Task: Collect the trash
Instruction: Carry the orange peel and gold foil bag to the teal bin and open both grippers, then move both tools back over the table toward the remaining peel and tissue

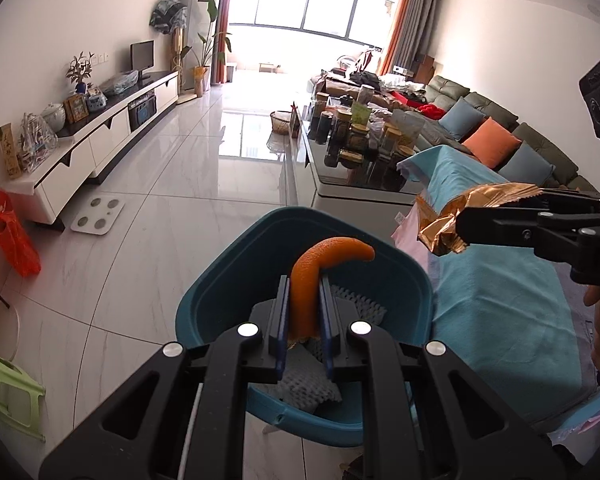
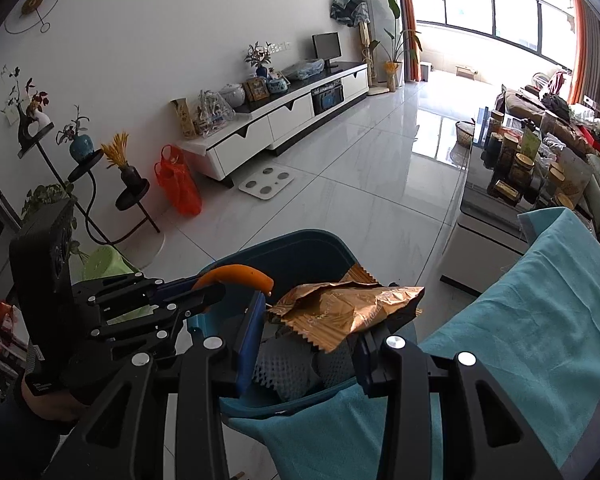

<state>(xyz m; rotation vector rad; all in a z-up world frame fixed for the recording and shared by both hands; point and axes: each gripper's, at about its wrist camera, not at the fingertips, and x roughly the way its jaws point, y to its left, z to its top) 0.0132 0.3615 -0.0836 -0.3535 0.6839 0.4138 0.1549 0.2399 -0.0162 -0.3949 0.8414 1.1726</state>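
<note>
Left gripper (image 1: pixel 304 312), jaws clamped on a curled, pebbly orange peel (image 1: pixel 320 264), hangs over the teal plastic bin (image 1: pixel 204 300). Right gripper (image 2: pixel 304 344), jaws pinching a crinkled gold foil wrapper (image 2: pixel 348 304), hovers at the bin's rim beside the cloth-draped bench (image 2: pixel 540 320) (grey foam netting already inside). Released early, the light wrapper may well flutter onto the floor.

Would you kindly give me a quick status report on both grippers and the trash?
Left gripper shut on orange peel, over teal bin. Right gripper holds gold wrapper at bin's edge. Grey foam netting already inside; nothing blocking.
</note>
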